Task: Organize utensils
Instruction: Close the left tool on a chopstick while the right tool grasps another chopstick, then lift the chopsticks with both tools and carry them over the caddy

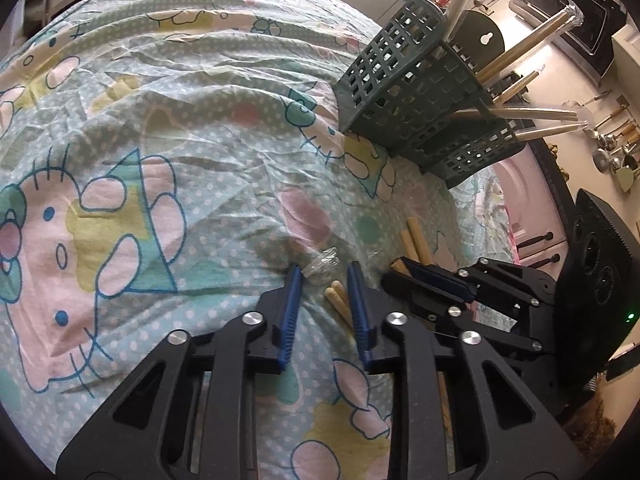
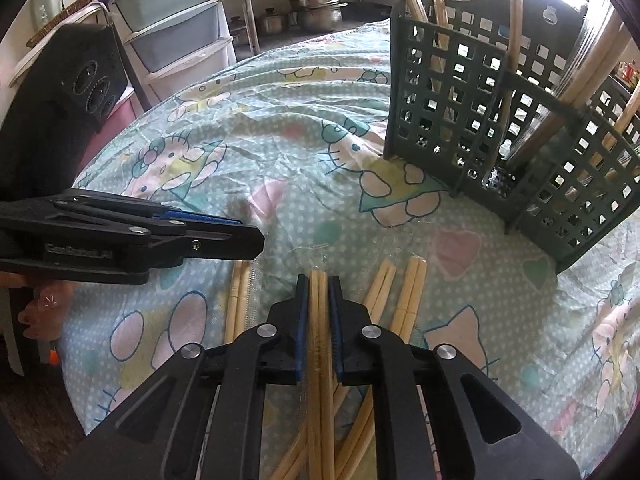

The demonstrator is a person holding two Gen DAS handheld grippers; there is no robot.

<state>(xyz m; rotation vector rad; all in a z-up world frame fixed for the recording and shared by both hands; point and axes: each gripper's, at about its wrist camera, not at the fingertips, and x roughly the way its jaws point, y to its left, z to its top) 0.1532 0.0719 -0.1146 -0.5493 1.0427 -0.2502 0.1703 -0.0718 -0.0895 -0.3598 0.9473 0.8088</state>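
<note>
Several pairs of wooden chopsticks in clear wrappers lie on the cartoon-print tablecloth (image 2: 280, 152). My right gripper (image 2: 319, 280) is shut on one wrapped pair of chopsticks (image 2: 319, 320). More pairs (image 2: 412, 292) lie to its right and one pair (image 2: 238, 300) to its left. My left gripper (image 1: 324, 274) is open above the end of a pair (image 1: 340, 300), touching nothing; it also shows side-on in the right wrist view (image 2: 240, 236). The green lattice utensil basket (image 2: 500, 128) stands upright with several chopsticks in it; it also shows in the left wrist view (image 1: 420, 92).
The right gripper (image 1: 408, 268) sits close beside my left one. A black speaker (image 2: 68, 92) and plastic drawers (image 2: 176, 28) stand past the table's far left edge. A microwave (image 1: 572, 20) and hanging utensils (image 1: 616, 136) are on the wall behind the basket.
</note>
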